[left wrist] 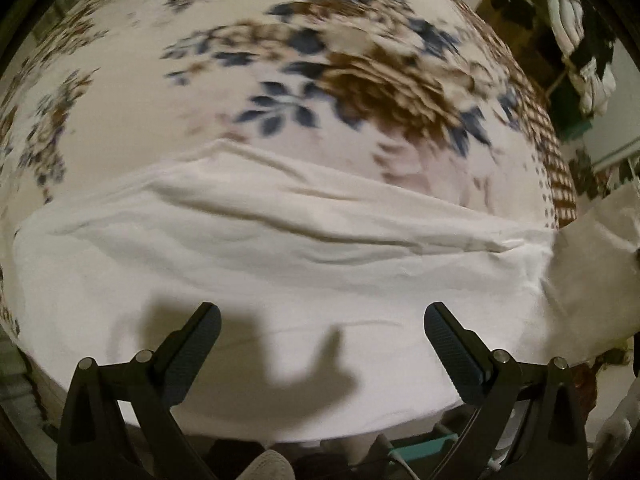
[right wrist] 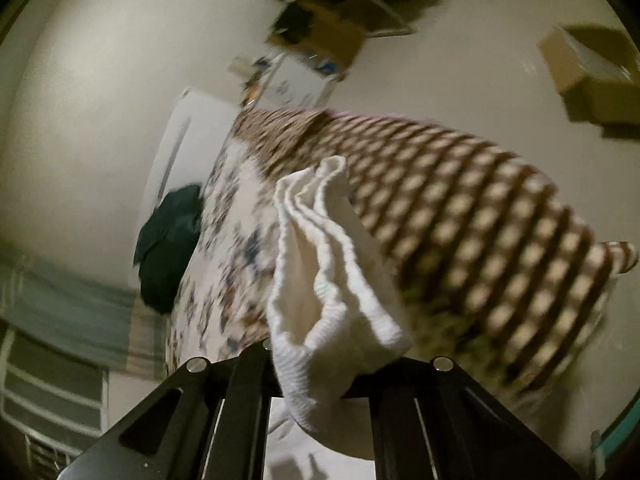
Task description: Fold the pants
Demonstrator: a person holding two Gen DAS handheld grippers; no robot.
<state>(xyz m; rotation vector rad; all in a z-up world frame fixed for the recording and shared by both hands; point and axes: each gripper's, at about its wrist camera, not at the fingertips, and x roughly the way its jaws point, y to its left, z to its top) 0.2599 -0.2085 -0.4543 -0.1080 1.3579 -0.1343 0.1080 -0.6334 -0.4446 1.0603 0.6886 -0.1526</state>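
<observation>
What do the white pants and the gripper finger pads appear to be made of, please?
White pants: soft matte woven fabric, likely cotton, creasing easily; the bunched end in the right gripper looks ribbed. Left gripper pads: dark, finely textured, probably rubber.

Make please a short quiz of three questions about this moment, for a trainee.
1. True or false: the left gripper is open above the pants.
2. What does the right gripper hold? A) dark cloth B) white pants C) a box
3. Fill in: the pants lie on a bedspread with a ______ print.

Key: 1 true; 2 B, the waistband is pinched; 3 floral.
</observation>
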